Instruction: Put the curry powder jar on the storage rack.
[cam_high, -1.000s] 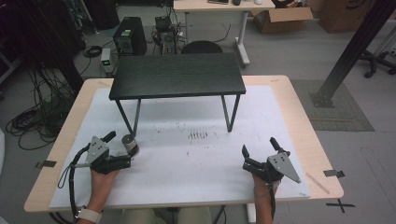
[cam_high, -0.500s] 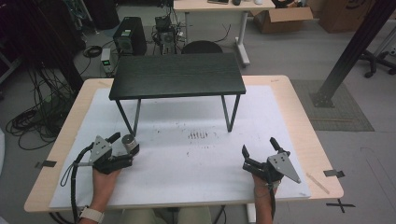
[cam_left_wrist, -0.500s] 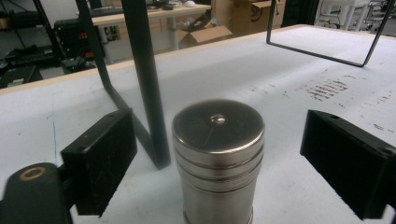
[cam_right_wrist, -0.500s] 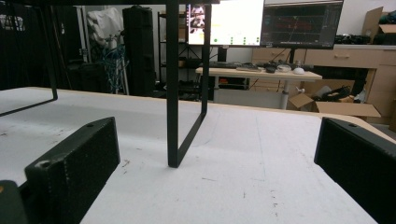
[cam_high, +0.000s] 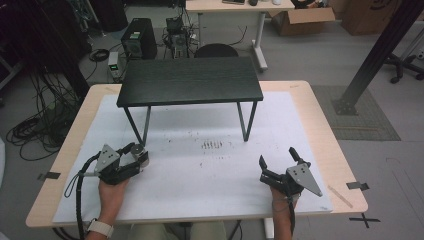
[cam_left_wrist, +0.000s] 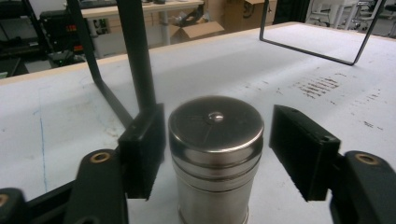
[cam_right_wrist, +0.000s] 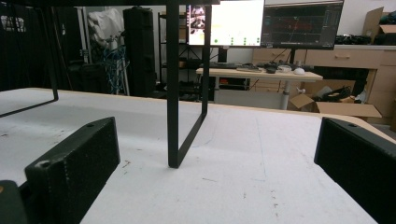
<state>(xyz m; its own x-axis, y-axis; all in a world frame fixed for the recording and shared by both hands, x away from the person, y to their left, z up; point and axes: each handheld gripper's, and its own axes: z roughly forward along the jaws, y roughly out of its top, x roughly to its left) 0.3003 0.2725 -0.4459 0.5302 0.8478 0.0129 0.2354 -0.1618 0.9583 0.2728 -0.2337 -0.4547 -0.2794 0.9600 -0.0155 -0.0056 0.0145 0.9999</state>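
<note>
Starting nearest, at the table's front edge: over to the left gripper (cam_high: 135, 155), gripped low in the left hand (cam_high: 112, 192) and laid almost flat on the white paper sheet (cam_high: 200, 175). Has just been closing its jaws around a short, round, brushed-steel canister with a domed lid (cam_left_wrist: 215, 140). Not clamped yet, though. Seen in the left gripper view with one pad right up against the canister's side and a thin strip of daylight before the other. Held low and level, presumably to catch the canister square across its body, below the lid's rim, and avoid tipping it. Standing upright on the sheet, that canister, at the front left, just ahead of the near left leg of the low table.

Across to the right gripper (cam_high: 277, 156), in the right hand (cam_high: 281, 200): jaws spread wide, nothing between them, resting at the front right, well apart from the canister. Parked out of the way, by the look of it, waiting its turn.

Further out, mid-sheet: a small black wooden-topped table on thin bent-metal legs (cam_high: 190, 80), straddling the paper, with room underneath and a flat top. A likely spot for setting the canister down, judging by the layout.

Beyond the light wooden tabletop's far rim (cam_high: 320, 115): a black computer tower (cam_high: 134, 42) on the floor, a brown cardboard box (cam_high: 302, 20), and lit monitors (cam_right_wrist: 261, 23) on a far desk.
</note>
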